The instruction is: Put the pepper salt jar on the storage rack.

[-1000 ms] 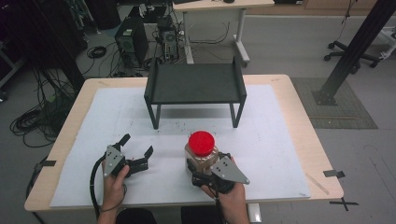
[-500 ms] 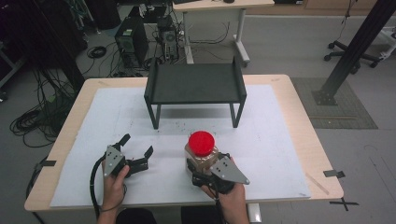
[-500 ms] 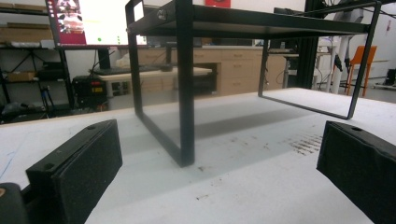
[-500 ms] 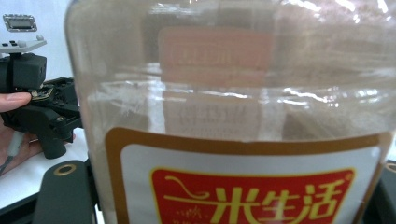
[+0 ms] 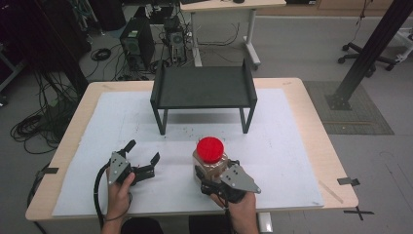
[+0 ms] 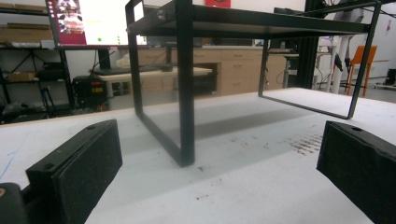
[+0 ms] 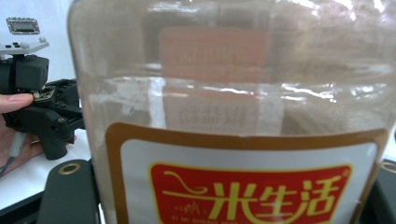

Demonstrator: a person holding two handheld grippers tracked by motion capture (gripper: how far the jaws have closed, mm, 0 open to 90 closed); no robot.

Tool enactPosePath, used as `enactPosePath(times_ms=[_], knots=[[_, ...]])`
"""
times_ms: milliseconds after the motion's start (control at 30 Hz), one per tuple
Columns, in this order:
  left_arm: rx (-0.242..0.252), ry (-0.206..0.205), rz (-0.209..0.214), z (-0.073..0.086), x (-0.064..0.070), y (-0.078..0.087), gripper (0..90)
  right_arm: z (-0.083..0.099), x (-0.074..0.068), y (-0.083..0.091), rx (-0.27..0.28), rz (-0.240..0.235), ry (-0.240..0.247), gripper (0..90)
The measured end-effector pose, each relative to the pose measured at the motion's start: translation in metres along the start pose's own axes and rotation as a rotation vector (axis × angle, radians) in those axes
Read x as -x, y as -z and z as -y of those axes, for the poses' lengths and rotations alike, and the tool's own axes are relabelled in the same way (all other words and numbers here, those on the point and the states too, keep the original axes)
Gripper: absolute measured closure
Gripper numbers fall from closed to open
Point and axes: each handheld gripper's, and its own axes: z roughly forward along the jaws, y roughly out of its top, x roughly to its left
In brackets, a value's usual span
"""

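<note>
1. Gripping a clear jar (image 5: 209,163) with a red lid (image 5: 210,148), my right claw (image 5: 208,176) holds it upright on the white sheet (image 5: 282,146) at the near middle of the counter (image 5: 316,126); the jaws sit against the jar's lower sides.
2. My right claw's camera looks straight at the jar's label (image 7: 247,186), a red panel with yellow characters framed in brown, with brownish contents behind the plastic.
3. My left claw (image 5: 141,158) rests low on the sheet to the jar's left, well apart from it, jaws spread wide and holding nothing.
4. Between those black pads (image 6: 79,163) I see the near leg of the black rack (image 5: 203,90), which stands farther back on the counter, its shelf bare.
5. A scatter of brown specks (image 6: 306,142) lies on the sheet near the rack.
</note>
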Motion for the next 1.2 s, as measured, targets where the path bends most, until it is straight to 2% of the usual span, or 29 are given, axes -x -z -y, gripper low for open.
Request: enactPosePath(times_ms=[600, 1200], knots=[[-0.002, 0.001, 0.000, 0.000, 0.000, 0.000, 0.2, -0.004, 0.003, 0.003, -0.012, 0.006, 0.016, 26.0], [-0.003, 0.001, 0.000, 0.000, 0.000, 0.000, 0.2, -0.029, 0.013, 0.011, 0.013, 0.003, 0.006, 25.8]])
